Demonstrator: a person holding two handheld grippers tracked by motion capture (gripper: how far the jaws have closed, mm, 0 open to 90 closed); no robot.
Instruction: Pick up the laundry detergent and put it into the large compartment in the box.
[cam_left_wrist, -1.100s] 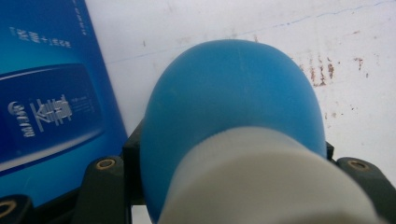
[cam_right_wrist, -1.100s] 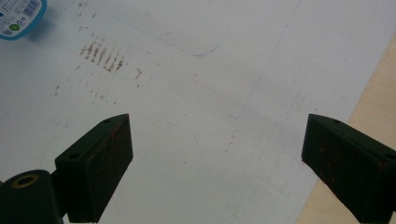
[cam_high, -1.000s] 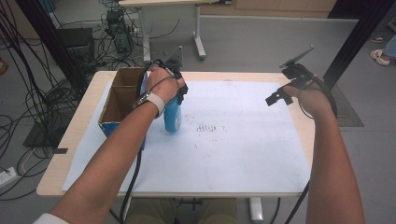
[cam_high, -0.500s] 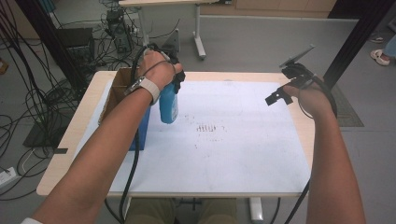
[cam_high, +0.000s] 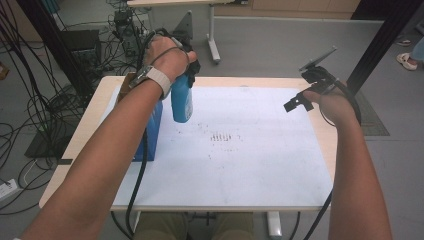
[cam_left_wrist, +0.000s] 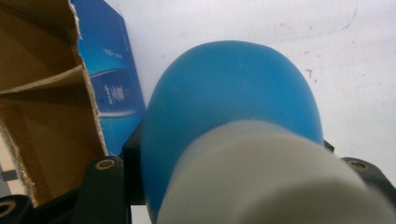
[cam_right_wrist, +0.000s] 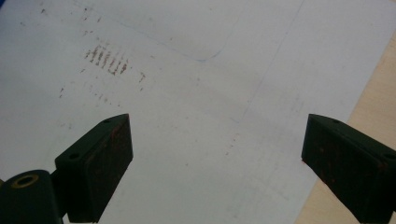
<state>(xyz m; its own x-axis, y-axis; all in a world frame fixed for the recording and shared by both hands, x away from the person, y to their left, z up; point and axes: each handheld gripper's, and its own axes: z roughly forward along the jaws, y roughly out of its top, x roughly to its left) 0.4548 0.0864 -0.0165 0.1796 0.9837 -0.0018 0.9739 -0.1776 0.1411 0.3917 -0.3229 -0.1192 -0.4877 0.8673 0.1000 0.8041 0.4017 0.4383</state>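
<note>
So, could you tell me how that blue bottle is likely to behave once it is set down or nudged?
The blue bottle is tall and narrow, so it would probably tip easily if pushed high up. Its rounded body suggests it would roll once on its side. The smooth matte surface looks fairly grippy, and the left gripper holds it hanging clear of the table, so it is likely light.

Table (cam_high: 310, 202) carries a mat (cam_high: 260, 170) over most of its top. Box (cam_high: 150, 135) stands on the mat's left edge, open side up, a divider inside it. Bottle (cam_high: 181, 100) hangs clear above the mat, just right of the box, clamped in the left gripper (cam_high: 187, 70), base downward. Right gripper (cam_high: 300, 102) sits over the mat's far right corner, well apart from the bottle. Smudge marks (cam_high: 223, 137) lie mid-mat, between the two. Cables (cam_high: 30, 100) trail on the floor left of the table.
</note>
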